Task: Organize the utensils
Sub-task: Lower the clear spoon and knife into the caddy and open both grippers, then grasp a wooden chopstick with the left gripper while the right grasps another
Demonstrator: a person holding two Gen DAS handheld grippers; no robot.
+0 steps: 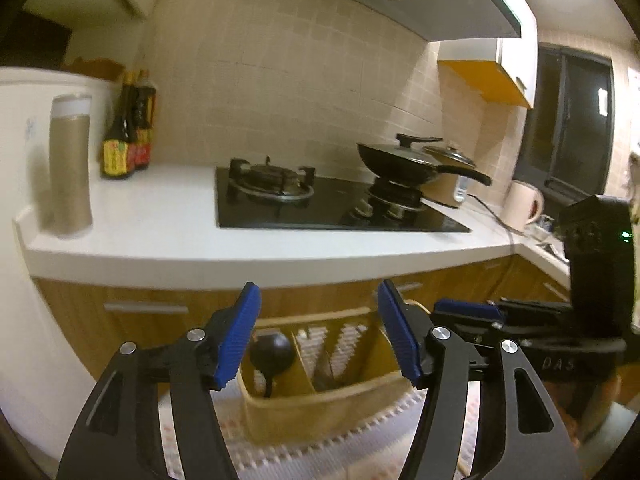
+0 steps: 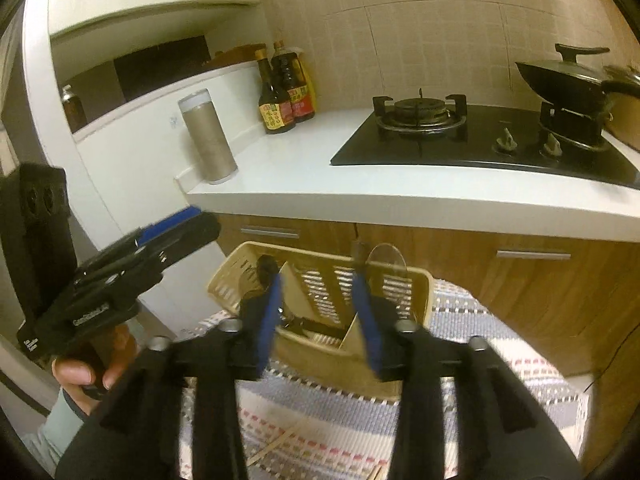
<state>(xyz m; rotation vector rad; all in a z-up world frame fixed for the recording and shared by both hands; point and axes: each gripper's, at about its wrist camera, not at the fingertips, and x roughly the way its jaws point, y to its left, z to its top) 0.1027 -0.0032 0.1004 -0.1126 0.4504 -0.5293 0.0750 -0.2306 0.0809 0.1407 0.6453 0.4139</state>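
Observation:
A tan slotted plastic utensil basket with dividers stands on a striped mat on the floor in front of the cabinets. A black ladle leans in its left compartment. A clear round spatula stands at its right. Wooden chopsticks lie on the mat. My left gripper is open and empty above the basket. My right gripper is open and empty over the basket. Each gripper shows in the other's view: the right, the left.
A white counter carries a gas hob, a lidded black pan, sauce bottles and a tan flask. Wooden cabinet doors lie behind the basket. A white wall rises at left. The striped mat covers the floor.

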